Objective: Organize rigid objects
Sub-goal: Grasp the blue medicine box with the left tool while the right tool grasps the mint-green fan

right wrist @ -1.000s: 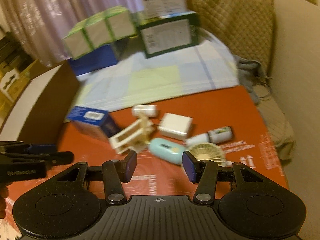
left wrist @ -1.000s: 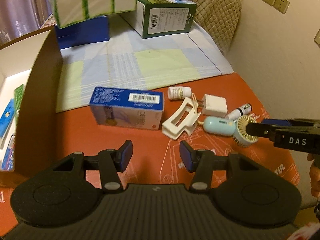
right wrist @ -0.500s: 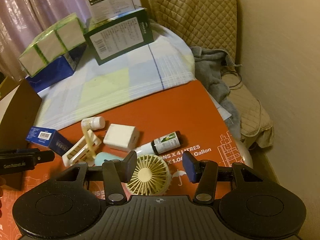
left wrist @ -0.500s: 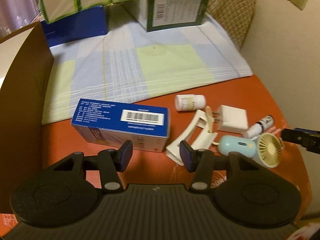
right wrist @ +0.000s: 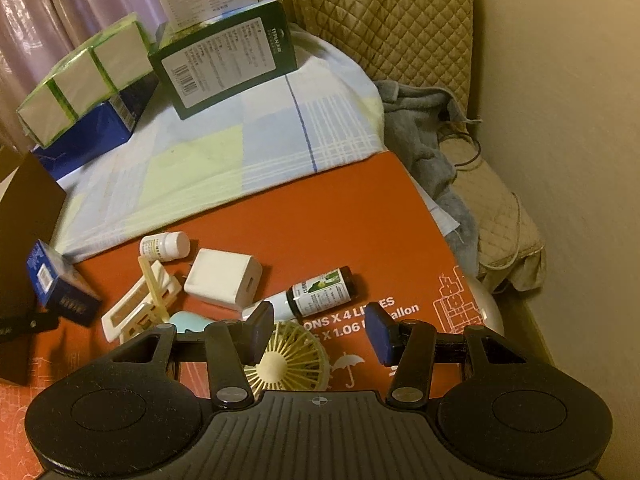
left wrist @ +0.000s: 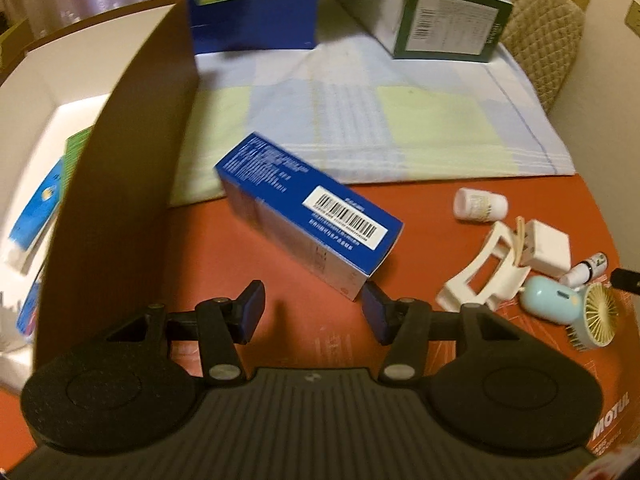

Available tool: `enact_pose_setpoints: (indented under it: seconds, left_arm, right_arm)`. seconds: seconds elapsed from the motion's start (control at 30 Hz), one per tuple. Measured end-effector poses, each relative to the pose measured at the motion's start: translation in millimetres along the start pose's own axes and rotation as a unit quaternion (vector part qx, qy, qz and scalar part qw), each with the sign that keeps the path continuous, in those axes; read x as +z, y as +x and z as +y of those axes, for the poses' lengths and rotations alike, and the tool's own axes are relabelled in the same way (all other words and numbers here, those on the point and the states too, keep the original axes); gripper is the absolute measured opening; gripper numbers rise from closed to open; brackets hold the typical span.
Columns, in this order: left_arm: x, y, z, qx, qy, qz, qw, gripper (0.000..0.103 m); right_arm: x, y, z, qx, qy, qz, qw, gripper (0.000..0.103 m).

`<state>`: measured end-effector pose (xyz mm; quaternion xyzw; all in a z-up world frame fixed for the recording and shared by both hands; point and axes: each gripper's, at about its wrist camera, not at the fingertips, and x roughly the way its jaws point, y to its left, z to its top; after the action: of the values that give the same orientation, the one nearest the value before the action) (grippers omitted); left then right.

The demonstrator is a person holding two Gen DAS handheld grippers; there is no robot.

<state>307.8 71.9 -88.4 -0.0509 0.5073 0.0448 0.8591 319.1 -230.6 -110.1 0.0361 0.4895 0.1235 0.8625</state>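
hovering low, the left gripper (left wrist: 312,312) has its fingers apart and empty, the blue box (left wrist: 310,220) lying askew on the table (left wrist: 248,280) just ahead. best square up across its narrow sides before closing.

L gripper (left wrist: 312,306) angled steeply down, jaws apart w/ nothing between the pads, R gripper (right wrist: 318,330) likewise pitched down, jaws parted & empty, its tip just showing at the right edge of the left wrist view.
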Motion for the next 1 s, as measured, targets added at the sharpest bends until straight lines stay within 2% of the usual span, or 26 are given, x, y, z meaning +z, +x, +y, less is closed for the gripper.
enact_pose_setpoints:
  seconds: [0.1, 0.17, 0.23, 0.27, 0.37, 0.47, 0.57, 0.8, 0.93, 1.0]
  left_arm:
    - [1, -10, 2, -0.023, -0.010, 0.005, 0.9997, 0.048]
    - [7, -19, -1, -0.045, -0.021, -0.007, 0.9987, 0.049]
    - [17, -24, -6, -0.050, -0.023, -0.023, 0.9982, 0.055]
    - [22, -24, -9, -0.047, -0.023, -0.029, 0.9982, 0.058]
    - [38, -16, -17, -0.031, -0.019, -0.034, 0.9987, 0.058]
    - [47, 1, -21, 0.003, -0.017, -0.016, 0.9997, 0.060]
    - [49, 7, -25, 0.036, 0.006, -0.020, 0.9991, 0.063]
    - [42, 3, -20, 0.029, 0.066, -0.013, 0.9973, 0.057]
    - [32, -1, -22, 0.010, 0.112, -0.002, 0.9936, 0.055]
    - [24, -2, -23, -0.015, 0.120, 0.020, 0.9925, 0.054]
  right_arm:
    - [1, 0, -2, -0.004, 0.002, -0.001, 1.000, 0.048]
    - [1, 1, -4, -0.008, 0.004, -0.001, 1.000, 0.048]
    - [1, 1, -7, -0.011, 0.007, -0.002, 1.000, 0.048]
    - [1, 1, -9, -0.013, 0.010, -0.002, 1.000, 0.048]
    - [0, 0, -11, -0.015, 0.014, -0.002, 1.000, 0.048]
    - [-1, -2, -12, -0.014, 0.015, -0.004, 1.000, 0.048]
    - [-3, -3, -14, -0.015, 0.017, -0.003, 1.000, 0.048]
    - [-7, -2, -22, -0.024, 0.020, 0.004, 1.000, 0.048]
    - [-10, -2, -24, -0.026, 0.016, 0.010, 0.999, 0.048]
    - [-11, -2, -24, -0.024, 0.014, 0.012, 1.000, 0.048]
